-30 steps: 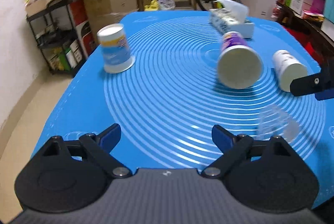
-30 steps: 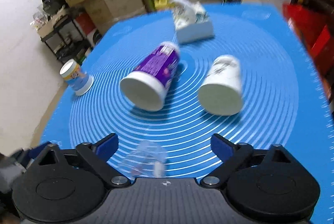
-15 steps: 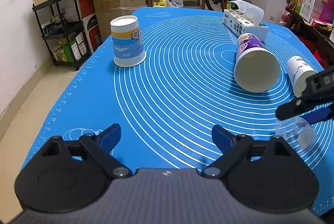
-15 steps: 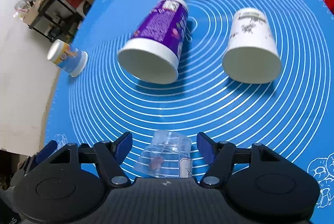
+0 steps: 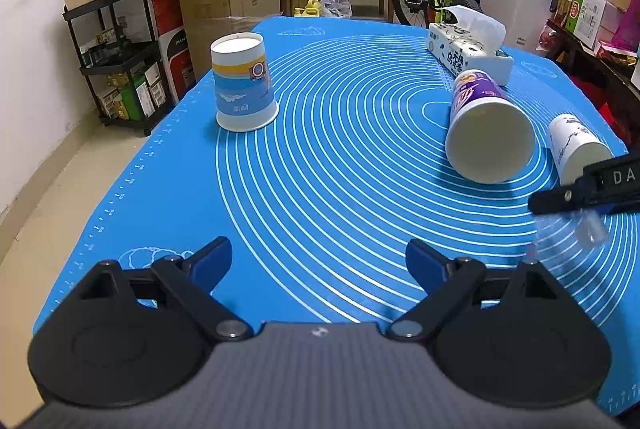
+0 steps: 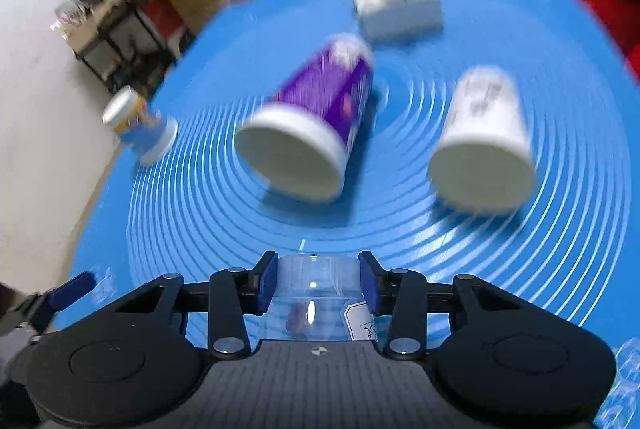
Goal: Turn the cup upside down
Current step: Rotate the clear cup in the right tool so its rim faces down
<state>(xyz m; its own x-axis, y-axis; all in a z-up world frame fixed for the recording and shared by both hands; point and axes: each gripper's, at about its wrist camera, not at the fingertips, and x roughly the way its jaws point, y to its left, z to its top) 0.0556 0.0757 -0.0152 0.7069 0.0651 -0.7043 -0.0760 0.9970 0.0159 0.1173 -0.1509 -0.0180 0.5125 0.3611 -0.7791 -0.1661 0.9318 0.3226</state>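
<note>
The right wrist view is smeared by motion blur, so we can read little beyond shapes and colours there. What we do make out is the clear plastic cup (image 6: pixel 316 293) low in the frame, with the right gripper (image 6: pixel 316 285) and its blue pads pressed against the cup's two sides; the jaws are clamped on it. A small label and a dark spot show through the cup's wall, but we cannot tell which way its mouth faces.

From the left wrist view the same cup (image 5: pixel 568 233) is only a faint, see-through shape at the right edge, below the right gripper's black finger (image 5: pixel 580 189), and that gripper is cut off by the frame. This view is sharp and gives what the other cannot: the blue mat (image 5: pixel 340 169) on the tabletop, a blue-and-yellow paper cup (image 5: pixel 243 85) standing upside down on its rim, a purple cup (image 5: pixel 486 127) and a white cup (image 5: pixel 576 149) both lying on their sides, and a tissue box (image 5: pixel 470 49) at the far end.

The left gripper (image 5: pixel 319 259) hangs over the near part of the mat with its jaws wide apart, holding nothing.
</note>
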